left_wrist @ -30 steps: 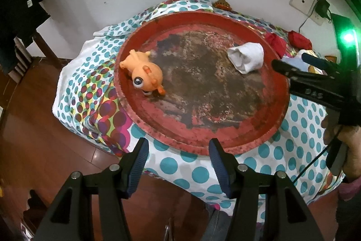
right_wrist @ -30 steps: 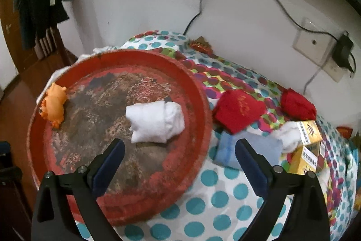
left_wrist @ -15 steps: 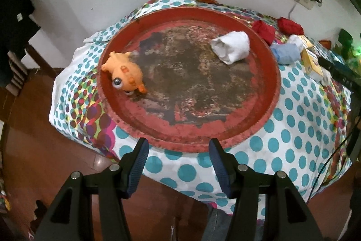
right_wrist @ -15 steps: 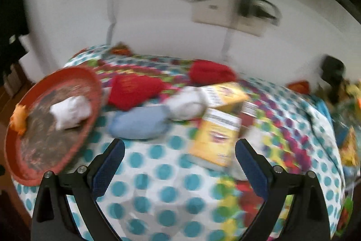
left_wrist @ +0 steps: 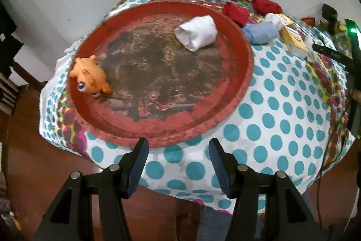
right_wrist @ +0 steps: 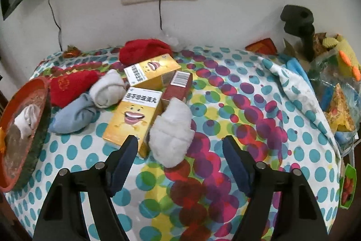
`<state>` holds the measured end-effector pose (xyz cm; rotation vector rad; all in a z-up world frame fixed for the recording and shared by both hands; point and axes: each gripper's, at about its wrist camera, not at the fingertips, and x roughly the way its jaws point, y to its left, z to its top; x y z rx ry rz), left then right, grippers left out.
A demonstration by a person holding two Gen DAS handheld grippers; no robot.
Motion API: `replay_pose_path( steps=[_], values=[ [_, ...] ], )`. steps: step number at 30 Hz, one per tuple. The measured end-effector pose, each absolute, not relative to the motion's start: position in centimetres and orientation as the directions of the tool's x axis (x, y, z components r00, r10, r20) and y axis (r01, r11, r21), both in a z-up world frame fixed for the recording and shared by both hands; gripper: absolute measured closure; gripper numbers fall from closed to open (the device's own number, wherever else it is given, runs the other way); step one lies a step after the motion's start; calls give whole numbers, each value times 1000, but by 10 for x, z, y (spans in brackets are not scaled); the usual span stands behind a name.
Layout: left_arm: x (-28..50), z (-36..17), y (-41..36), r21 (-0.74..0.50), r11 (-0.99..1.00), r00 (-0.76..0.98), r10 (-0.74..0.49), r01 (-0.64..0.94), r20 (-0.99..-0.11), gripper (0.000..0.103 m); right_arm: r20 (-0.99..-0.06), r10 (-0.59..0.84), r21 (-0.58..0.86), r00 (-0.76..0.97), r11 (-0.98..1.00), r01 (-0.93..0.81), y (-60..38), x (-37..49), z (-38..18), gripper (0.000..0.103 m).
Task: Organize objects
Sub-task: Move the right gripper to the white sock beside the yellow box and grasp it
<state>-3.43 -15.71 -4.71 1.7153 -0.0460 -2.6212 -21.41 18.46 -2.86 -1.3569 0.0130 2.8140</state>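
Right claw (right_wrist: 180,147) closing, still clear of the white sock (right_wrist: 172,131); left claw (left_wrist: 178,151) hangs released over the tabletop's (left_wrist: 282,110) near edge.

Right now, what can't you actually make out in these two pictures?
- Small print on the yellow boxes: too small, right wrist view.
- Red tray: cut off by the left edge, right wrist view.
- Right gripper: mostly beyond the right edge, left wrist view.
- Table legs: hidden under the dotted cloth.
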Motion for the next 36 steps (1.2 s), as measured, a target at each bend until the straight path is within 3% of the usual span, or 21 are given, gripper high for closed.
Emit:
replay_pose_path(
  steps=[10, 13, 19, 32, 36],
  values=[
    [-37, -56, -137, 39, -998, -389, -14, -56, -921, 43, -810, 23, -12, -586, -1000, -22, 183, -241, -54, 34],
    [-38, -52, -134, 15, -999, -397, 7, -52, -918, 43, -805, 18, -13, -593, -1000, -13, 180, -245, -59, 48],
    [-48, -42, -116, 20, -997, -404, 12, -76, -915, 43, -800, 0, -12, -601, -1000, 15, 180, -246, -69, 60],
    [-92, -38, -18, -34, -971, -371, 123, -237, -920, 43, -779, 32, -16, -626, -999, -30, 248, -222, -67, 60],
    [-118, -39, 18, -121, -951, -335, 217, -285, -917, 38, -786, 10, 4, -619, -1000, -21, 250, -224, -67, 56]
  ],
)
